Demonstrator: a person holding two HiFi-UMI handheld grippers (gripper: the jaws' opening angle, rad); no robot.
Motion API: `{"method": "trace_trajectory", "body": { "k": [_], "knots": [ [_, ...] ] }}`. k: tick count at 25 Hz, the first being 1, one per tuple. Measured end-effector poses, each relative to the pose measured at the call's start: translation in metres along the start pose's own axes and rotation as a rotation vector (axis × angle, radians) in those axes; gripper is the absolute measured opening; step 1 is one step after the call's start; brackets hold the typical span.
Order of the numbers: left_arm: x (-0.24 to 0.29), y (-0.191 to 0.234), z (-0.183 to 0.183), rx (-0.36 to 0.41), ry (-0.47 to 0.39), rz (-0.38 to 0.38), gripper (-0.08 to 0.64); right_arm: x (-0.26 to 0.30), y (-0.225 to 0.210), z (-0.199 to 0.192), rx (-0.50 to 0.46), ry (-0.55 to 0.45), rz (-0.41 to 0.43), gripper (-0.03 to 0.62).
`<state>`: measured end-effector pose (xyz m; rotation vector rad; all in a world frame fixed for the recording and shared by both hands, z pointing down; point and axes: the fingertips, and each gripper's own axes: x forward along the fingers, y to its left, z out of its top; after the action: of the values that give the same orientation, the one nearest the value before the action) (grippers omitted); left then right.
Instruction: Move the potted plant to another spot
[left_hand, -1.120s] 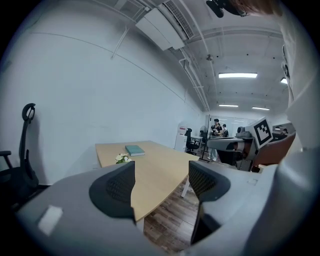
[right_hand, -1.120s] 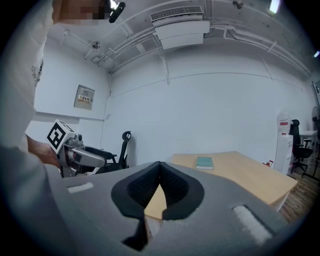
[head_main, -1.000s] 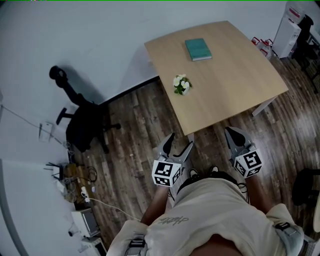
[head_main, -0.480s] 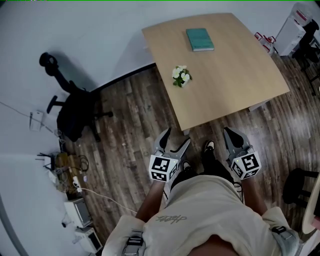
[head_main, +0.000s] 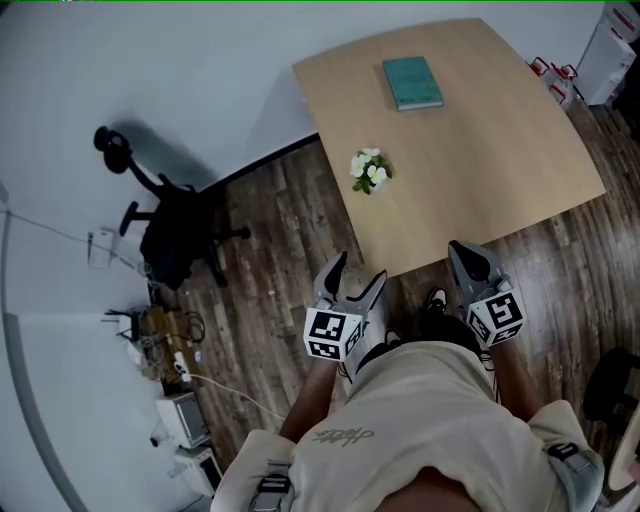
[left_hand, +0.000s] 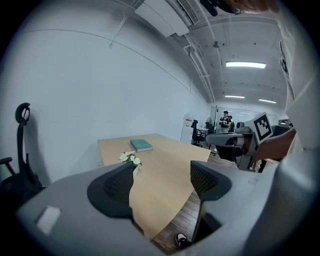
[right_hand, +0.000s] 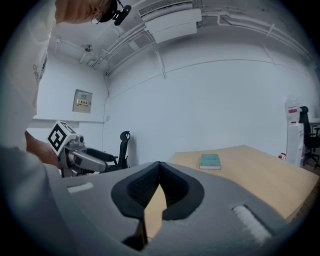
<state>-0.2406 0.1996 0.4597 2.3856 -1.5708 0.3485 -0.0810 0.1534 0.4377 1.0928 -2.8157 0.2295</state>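
The potted plant (head_main: 369, 170), small with white flowers, stands near the left edge of the light wooden table (head_main: 480, 160). In the left gripper view the plant (left_hand: 130, 158) sits just past the left jaw, far off. My left gripper (head_main: 358, 272) is held open and empty over the floor, short of the table's near corner; its jaws stand wide apart (left_hand: 160, 182). My right gripper (head_main: 465, 255) hovers at the table's near edge, and its jaws (right_hand: 159, 167) meet at the tips with nothing between them.
A teal book (head_main: 412, 82) lies at the table's far side. A black office chair (head_main: 175, 235) stands left by the white wall, with cables and boxes (head_main: 165, 360) on the wooden floor. A person (left_hand: 226, 120) stands far off in the room.
The person has stepped closer to the table; both grippers now sit nearer its front edge. Neither gripper's jaws have changed, and the plant and book stay put.
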Motion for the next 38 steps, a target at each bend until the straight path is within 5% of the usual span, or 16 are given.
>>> {"method": "trace_trajectory", "body": {
  "k": [18,27,38],
  "knots": [
    [0.083,0.034,0.034,-0.08,0.057,0.201,0.359,0.073,-0.081,-0.009,0.035,0.042,0.241,0.003],
    [0.104,0.038,0.041,-0.083,0.073,0.227,0.359,0.075,-0.12,-0.026,0.049,0.088,0.225,0.003],
    [0.093,0.075,0.044,-0.075,0.033,0.179,0.359,0.103,-0.088,0.01,-0.005,0.046,0.181,0.003]
  ]
}}
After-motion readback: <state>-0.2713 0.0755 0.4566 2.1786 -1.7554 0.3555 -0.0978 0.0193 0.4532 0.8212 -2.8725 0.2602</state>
